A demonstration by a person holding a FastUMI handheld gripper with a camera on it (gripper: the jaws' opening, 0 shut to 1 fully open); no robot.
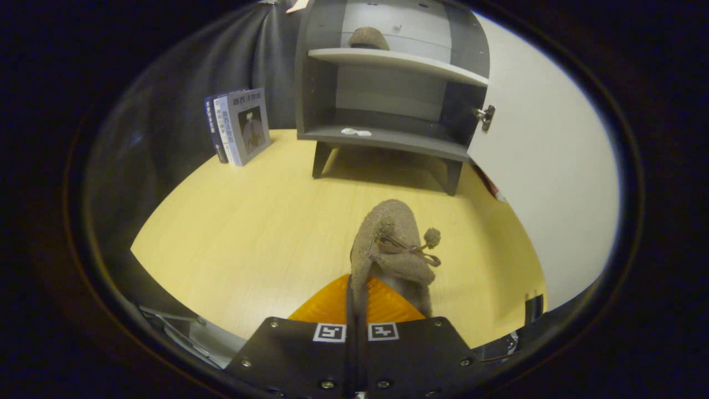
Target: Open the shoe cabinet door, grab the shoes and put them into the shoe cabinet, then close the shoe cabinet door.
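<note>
Fingers of gripper (357,288) pressed together on collar of fuzzy brown shoe (394,244), blocking the line straight ahead. Beyond it, bare wooden tabletop (249,221) up to shoe cabinet (388,83). Door (548,166) swung wide to the right; front unobstructed. Lower shelf free apart from small white scrap (355,132). Upper shelf partly taken by second shoe (368,39). Books (239,126) upright left of cabinet, well clear of approach
</note>
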